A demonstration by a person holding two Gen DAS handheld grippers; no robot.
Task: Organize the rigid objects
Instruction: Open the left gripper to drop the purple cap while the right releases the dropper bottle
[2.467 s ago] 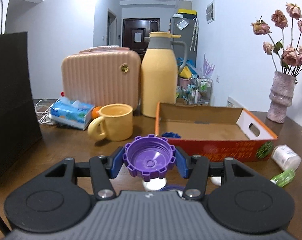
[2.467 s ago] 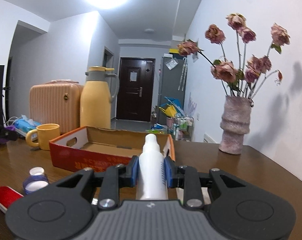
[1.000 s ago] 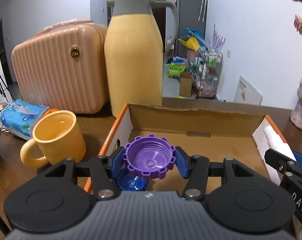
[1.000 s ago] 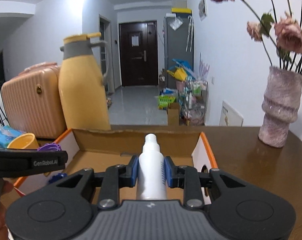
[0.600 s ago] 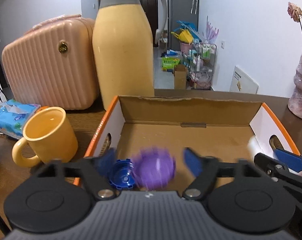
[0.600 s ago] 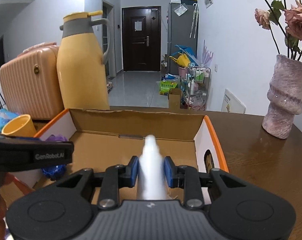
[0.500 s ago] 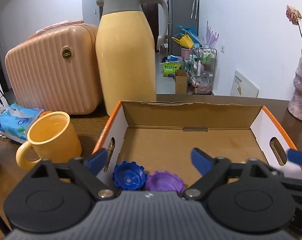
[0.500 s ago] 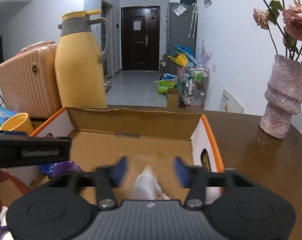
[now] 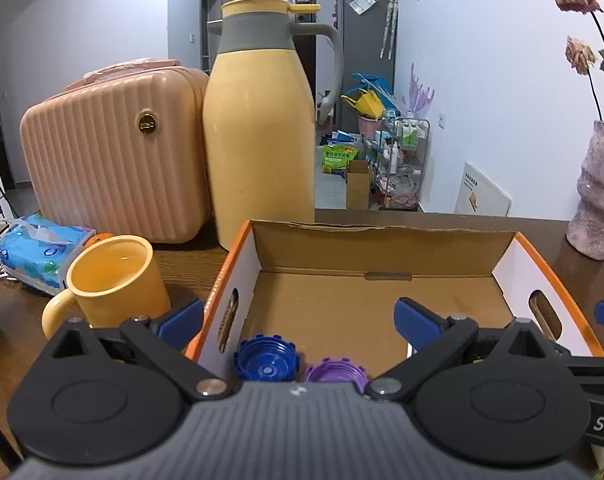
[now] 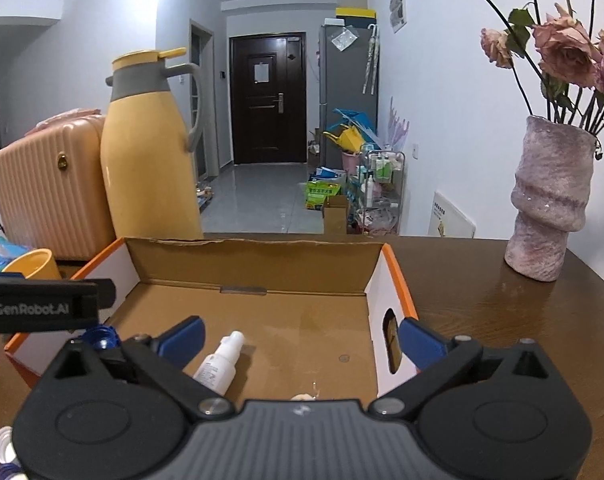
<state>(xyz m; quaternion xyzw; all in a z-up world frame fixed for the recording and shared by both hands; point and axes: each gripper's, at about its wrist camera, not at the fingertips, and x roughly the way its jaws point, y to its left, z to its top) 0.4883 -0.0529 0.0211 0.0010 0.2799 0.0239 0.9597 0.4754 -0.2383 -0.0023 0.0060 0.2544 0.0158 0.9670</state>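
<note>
An open cardboard box [image 9: 381, 256] with orange rims stands on the brown table; it also shows in the right wrist view [image 10: 258, 268]. My left gripper [image 9: 298, 320] is open and empty above the box's near left part. A purple cap [image 9: 335, 372] and a blue cap [image 9: 266, 362] lie side by side on the box floor below it. My right gripper [image 10: 300, 334] is open and empty over the box's near right part. A small white bottle [image 10: 220, 362] lies on its side on the box floor. The blue cap [image 10: 98, 336] peeks out at left.
A yellow mug [image 9: 114, 280], a yellow thermos jug [image 9: 262, 128], a pink case [image 9: 114, 152] and a blue tissue pack [image 9: 38, 248] stand left of and behind the box. A pink vase with dried roses [image 10: 549, 196] stands right. A white cap [image 10: 0, 446] lies at lower left.
Both grippers carried their loads over the box and opened. The purple cap dropped beside the blue cap. The white bottle fell onto the box floor and lies on its side.
</note>
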